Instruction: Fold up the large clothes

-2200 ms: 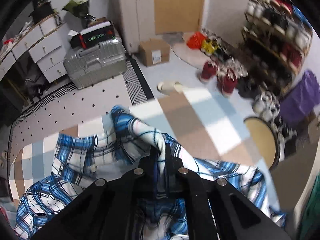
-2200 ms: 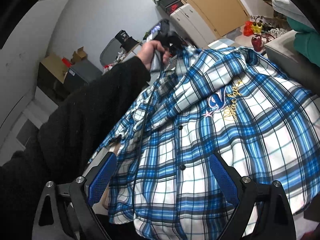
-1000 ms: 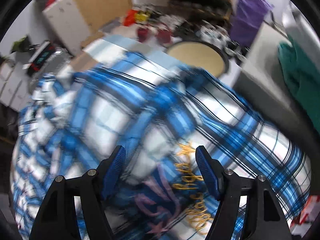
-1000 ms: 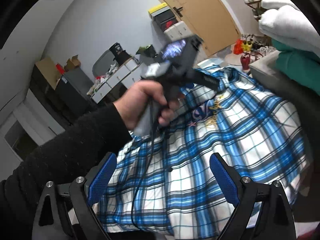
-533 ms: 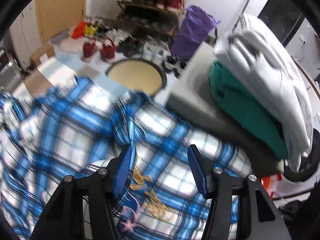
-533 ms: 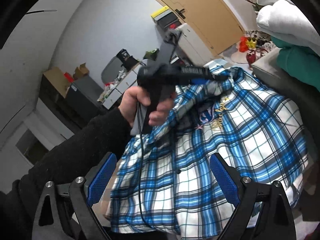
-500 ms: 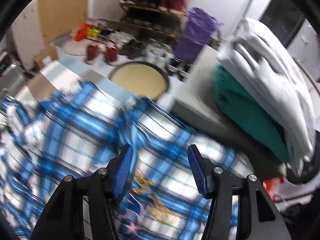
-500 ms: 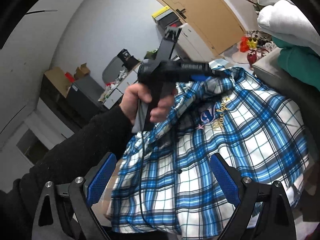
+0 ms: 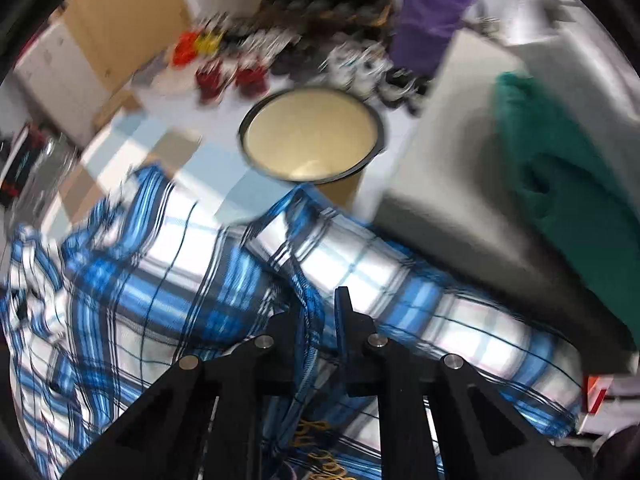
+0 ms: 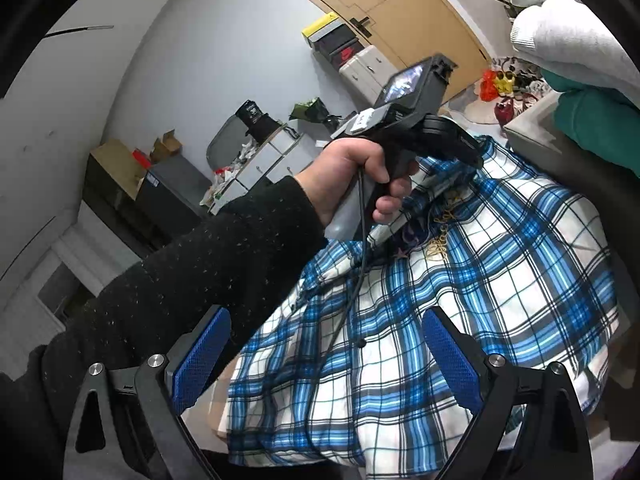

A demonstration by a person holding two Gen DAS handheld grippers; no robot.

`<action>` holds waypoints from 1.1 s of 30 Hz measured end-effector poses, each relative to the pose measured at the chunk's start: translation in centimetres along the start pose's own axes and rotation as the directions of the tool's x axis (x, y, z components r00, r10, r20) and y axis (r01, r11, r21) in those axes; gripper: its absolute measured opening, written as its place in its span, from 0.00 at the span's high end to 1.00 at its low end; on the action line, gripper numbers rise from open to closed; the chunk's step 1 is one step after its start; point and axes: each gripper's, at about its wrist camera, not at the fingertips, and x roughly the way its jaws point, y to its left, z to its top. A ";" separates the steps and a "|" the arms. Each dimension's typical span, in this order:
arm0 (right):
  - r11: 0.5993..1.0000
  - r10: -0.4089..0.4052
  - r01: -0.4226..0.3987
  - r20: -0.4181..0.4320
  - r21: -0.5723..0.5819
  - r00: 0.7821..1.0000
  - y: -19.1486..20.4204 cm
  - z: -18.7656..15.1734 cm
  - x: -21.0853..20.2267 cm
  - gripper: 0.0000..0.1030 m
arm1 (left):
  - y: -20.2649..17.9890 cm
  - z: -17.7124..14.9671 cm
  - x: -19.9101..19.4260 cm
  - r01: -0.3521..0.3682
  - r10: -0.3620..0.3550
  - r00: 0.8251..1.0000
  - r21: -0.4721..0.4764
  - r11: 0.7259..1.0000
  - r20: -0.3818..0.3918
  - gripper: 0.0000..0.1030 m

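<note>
Right wrist: shirt embroidery, seemingly illegible.

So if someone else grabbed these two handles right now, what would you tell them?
Left gripper: jaws closing on a fold of the blue plaid shirt, near its gold embroidery.
Right gripper: jaws wide open, empty, hovering over the shirt's lower half.
The shirt lies spread on the surface, front up and buttoned, beside a grey block stacked with green and white clothes.
Done: no finished fold visible.
Left: probably carry the pinched part across, then fold the rest.
</note>
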 end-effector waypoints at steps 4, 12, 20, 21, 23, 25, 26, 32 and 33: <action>1.000 0.013 -0.013 0.001 -0.006 1.000 0.3 0.0 0.0 0.05 | -0.7 -2.0 -0.8 0.082 -0.079 0.997 0.134 0.988 -0.025 0.91; 1.000 0.007 -0.007 0.007 0.000 1.000 -0.1 0.3 0.0 0.05 | 5.1 -3.6 -1.0 0.202 -0.203 0.978 -0.025 0.979 -0.047 0.69; 1.000 -0.020 0.020 0.000 -0.019 1.000 0.2 0.0 0.4 0.05 | 10.8 -7.5 1.3 0.163 -0.183 0.980 -0.224 0.961 -0.073 0.35; 0.999 -0.027 0.027 0.000 -0.019 1.000 0.1 0.0 0.4 0.05 | 10.6 -8.0 1.3 0.156 -0.175 0.982 -0.232 0.960 -0.065 0.34; 0.999 -0.042 0.042 0.001 -0.015 0.999 0.0 0.1 0.5 0.05 | 10.8 -8.6 1.3 0.148 -0.159 0.987 -0.230 0.962 -0.034 0.34; 0.998 -0.062 0.062 0.003 -0.011 0.998 -0.4 0.1 0.6 0.05 | 11.7 -9.1 1.2 0.162 -0.174 0.984 -0.250 0.954 -0.028 0.34; 0.998 -0.069 0.069 0.002 -0.010 0.998 -0.5 0.1 0.6 0.05 | 12.3 -9.6 1.1 0.159 -0.173 0.984 -0.260 0.953 -0.033 0.34; 0.995 -0.101 0.101 -0.013 0.012 0.995 -0.9 -0.1 1.2 0.05 | 18.0 -15.2 -1.7 0.103 -0.110 0.994 -0.403 0.909 0.007 0.34; 0.995 -0.103 0.103 -0.018 0.005 0.995 -0.7 -0.2 1.3 0.05 | 18.5 -16.0 -2.6 0.093 -0.092 0.996 -0.419 0.903 0.024 0.34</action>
